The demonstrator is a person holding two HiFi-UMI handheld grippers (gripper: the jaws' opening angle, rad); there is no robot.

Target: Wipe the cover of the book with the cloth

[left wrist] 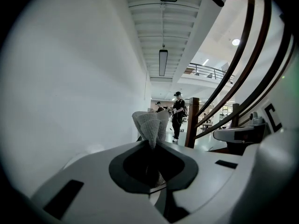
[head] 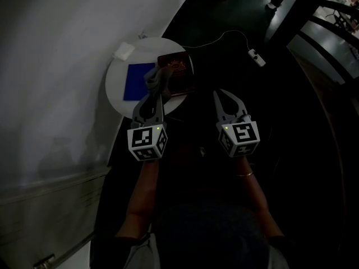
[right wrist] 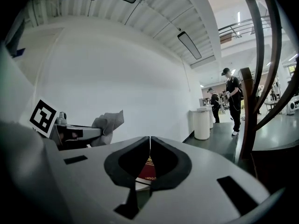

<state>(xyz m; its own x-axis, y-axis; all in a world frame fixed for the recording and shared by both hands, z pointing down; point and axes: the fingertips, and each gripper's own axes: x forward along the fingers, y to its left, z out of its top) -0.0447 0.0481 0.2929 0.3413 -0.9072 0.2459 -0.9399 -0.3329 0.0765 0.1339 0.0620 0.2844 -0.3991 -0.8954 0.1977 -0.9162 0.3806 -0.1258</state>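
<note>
Left hand-held gripper pinches the cloth, soft and limp, bunched past its tips. Right hand-held gripper is clenched, empty. The book at the tabletop's 3 o'clock looks stiff, light and likely to slide; pin an edge.

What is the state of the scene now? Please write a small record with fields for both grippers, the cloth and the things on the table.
left gripper: shut on the cloth
cloth: grey, bunched, sticks out past the jaws; contact with the book cannot be told
right gripper: shut, holds nothing
red book: closed, flat on the table's right part
blue flat item: lies left of the red book
table: round, white
</note>
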